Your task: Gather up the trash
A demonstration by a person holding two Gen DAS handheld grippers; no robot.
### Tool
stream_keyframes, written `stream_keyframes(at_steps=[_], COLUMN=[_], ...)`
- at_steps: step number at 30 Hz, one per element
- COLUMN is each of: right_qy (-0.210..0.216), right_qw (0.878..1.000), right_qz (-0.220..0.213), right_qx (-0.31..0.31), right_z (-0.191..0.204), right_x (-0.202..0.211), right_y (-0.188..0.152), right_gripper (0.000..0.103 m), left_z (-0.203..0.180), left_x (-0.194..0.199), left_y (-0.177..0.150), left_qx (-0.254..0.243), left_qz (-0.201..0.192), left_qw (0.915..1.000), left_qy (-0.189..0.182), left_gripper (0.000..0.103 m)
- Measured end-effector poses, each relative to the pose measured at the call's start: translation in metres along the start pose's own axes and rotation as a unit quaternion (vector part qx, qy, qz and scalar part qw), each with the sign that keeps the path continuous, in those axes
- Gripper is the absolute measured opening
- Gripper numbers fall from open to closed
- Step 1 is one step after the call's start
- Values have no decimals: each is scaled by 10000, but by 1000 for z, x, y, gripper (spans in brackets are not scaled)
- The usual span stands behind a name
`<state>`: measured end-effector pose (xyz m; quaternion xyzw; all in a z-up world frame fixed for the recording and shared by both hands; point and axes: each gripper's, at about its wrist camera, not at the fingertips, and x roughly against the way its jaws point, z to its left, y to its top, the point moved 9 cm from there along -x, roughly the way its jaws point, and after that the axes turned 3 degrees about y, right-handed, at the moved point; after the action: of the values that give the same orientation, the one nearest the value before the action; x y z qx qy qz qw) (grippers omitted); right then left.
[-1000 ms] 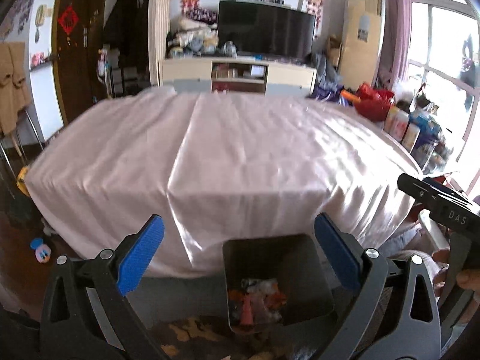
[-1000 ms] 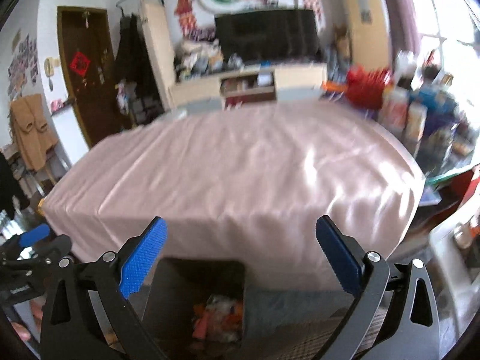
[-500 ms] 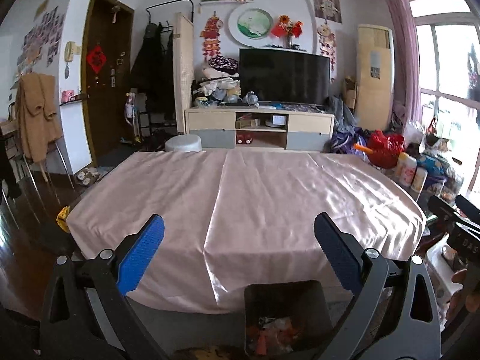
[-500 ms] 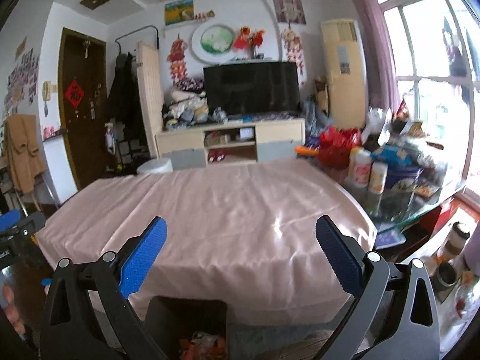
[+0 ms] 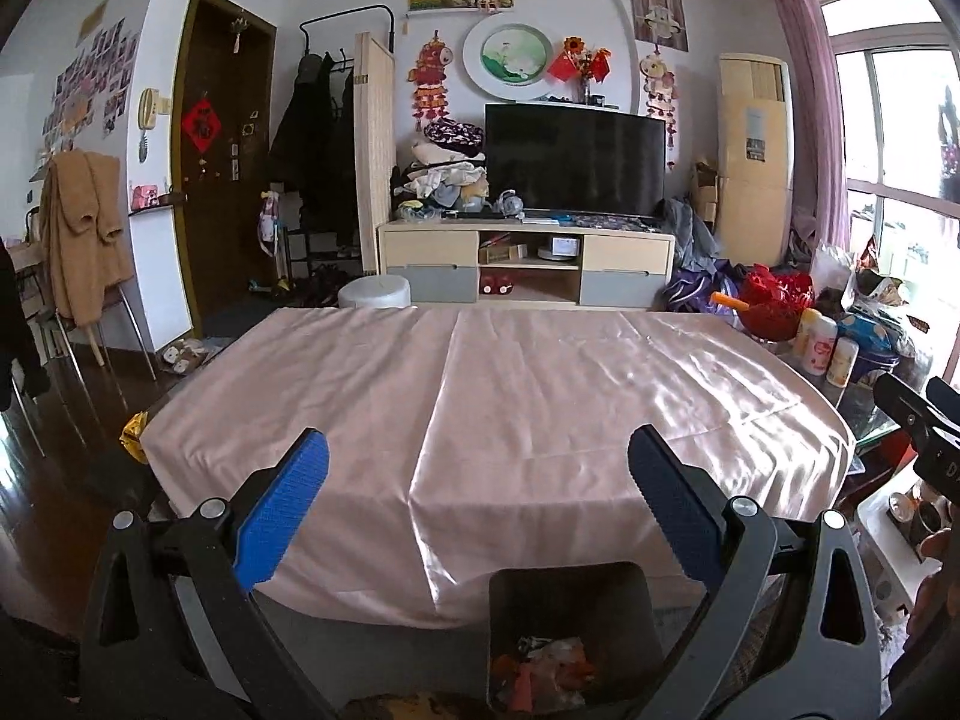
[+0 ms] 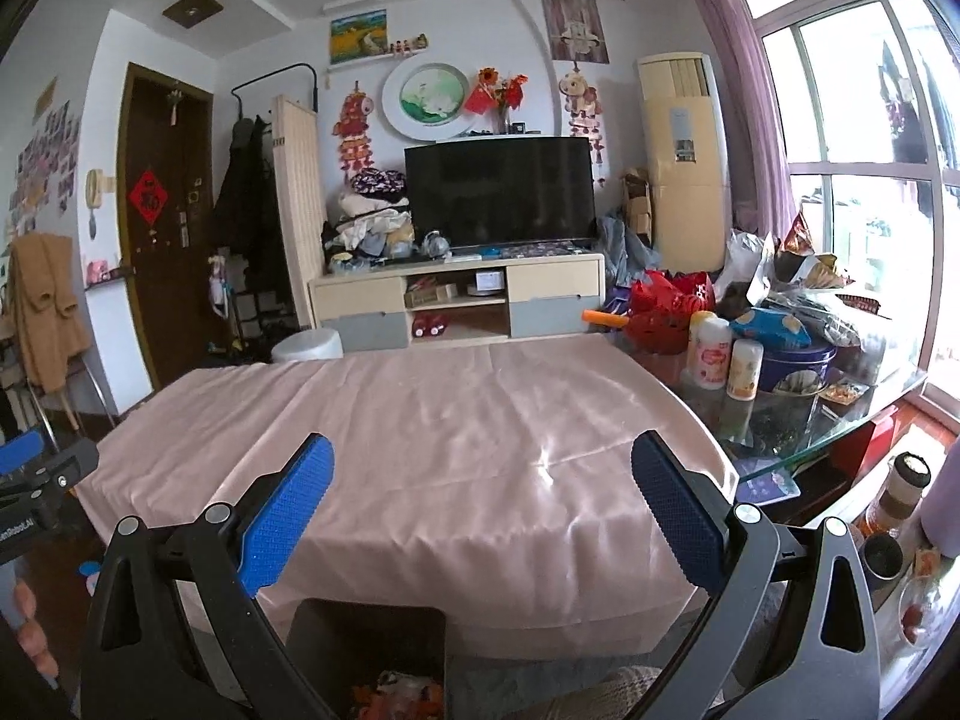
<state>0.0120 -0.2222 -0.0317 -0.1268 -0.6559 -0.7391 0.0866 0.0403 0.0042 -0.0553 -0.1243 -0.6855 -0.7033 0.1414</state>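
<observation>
Below the pink-draped table (image 5: 540, 408), trash (image 5: 543, 669) fills the bin (image 5: 570, 600).

Tabletop (image 5: 540, 396) cloth: pale pink satin, plain, glossy white highlights along the creases. 
Left gripper (image 5: 480, 510): black frame, fingers (image 5: 282, 504) faced with bright blue, finely textured pads. 
Right gripper (image 6: 480, 510): same black frame, same blue textured fingers (image 6: 288, 510). 
Bin (image 5: 570, 612): dark grey to black walls; trash (image 5: 543, 666) inside is orange-red mixed with white and clear wrappers. 
TV (image 5: 575, 159): black screen. 
TV cabinet (image 5: 528, 264): cream with grey lower drawers. 
Door (image 5: 213, 180): dark brown, red diamond paper with a black character. 
Curtain (image 6: 750, 90): mauve. 
Coat on chair (image 5: 84, 240): tan.
</observation>
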Motion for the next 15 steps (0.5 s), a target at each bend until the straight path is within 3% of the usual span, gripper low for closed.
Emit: stream_keyframes(at_steps=[15], right_qy=[-51], right_qw=[10000], right_qz=[-59], right_qx=[-2], right_z=[-2], right_x=[6], right_y=[-2], right_gripper=[100], left_z=[-6], left_x=[5], left_y=[1], left_qx=[-62], left_qz=[-45], left_qw=[10000], left_qy=[-49], left_gripper=[95])
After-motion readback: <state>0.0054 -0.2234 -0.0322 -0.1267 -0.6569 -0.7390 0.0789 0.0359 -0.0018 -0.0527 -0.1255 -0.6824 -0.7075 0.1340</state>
